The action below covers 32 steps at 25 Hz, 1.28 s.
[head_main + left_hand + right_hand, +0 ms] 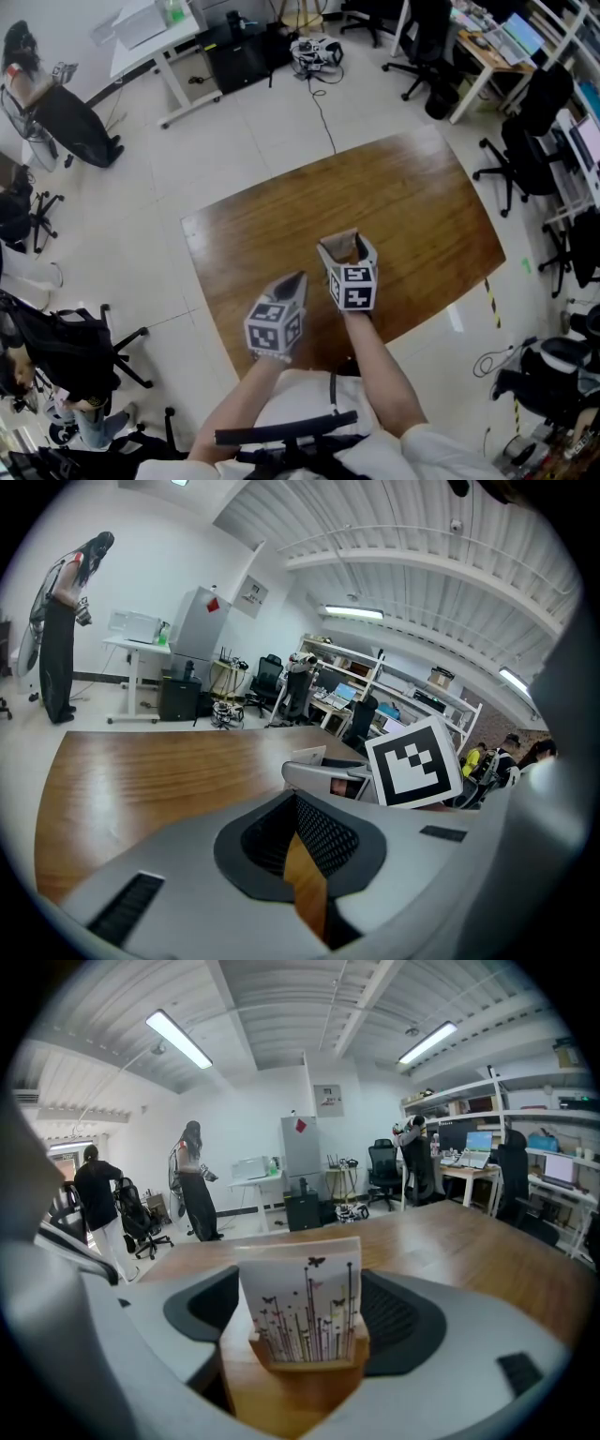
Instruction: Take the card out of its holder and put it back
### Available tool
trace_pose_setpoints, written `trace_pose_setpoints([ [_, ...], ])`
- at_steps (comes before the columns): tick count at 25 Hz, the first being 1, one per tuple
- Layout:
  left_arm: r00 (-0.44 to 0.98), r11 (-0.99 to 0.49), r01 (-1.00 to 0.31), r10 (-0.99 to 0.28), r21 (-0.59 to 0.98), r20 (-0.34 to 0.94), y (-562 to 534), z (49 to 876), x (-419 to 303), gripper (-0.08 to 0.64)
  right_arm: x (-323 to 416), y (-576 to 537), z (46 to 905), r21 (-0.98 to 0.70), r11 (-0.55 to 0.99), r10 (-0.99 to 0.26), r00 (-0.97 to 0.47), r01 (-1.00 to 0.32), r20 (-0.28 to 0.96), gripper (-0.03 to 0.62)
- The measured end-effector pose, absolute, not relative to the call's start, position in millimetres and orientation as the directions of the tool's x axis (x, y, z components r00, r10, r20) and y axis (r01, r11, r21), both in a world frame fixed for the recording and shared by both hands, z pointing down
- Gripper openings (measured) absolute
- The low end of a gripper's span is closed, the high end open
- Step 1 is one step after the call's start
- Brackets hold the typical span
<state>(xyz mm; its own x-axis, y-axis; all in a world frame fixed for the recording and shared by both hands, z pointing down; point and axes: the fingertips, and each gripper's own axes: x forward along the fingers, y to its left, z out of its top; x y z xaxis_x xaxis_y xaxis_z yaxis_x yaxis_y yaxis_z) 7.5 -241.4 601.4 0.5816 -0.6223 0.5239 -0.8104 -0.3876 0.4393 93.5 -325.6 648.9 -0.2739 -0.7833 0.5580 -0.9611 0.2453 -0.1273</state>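
Note:
A white card (300, 1297) printed with dark stems and butterflies stands upright in a small wooden holder (305, 1356) on the brown wooden table (422, 206). My right gripper (300, 1330) is open, one jaw on each side of the card and holder, and I see no pad pressing on them. In the head view the right gripper (346, 249) is at the table's middle near the front. My left gripper (293, 280) rests just left of it, shut and empty. The left gripper view has its jaws (298, 844) together, with the right gripper's marker cube (412, 764) and the card's top (307, 755) beyond.
The table's front edge (225, 347) is close to my body. Office chairs (66, 347) stand on the tiled floor to the left and right. White desks (150, 37) are at the back, and a cable (319, 103) lies on the floor. People (195, 1180) stand in the distance.

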Motion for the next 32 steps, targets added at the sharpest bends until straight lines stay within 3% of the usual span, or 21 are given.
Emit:
trace_pose_setpoints([
  [32, 0.581, -0.395, -0.81, -0.643, 0.433, 0.5, -235.7, 590.3, 8.3, -0.012, 95.3, -327.3, 592.3, -0.097, 0.293, -0.831, -0.303, -0.951, 0.465, 0.414],
])
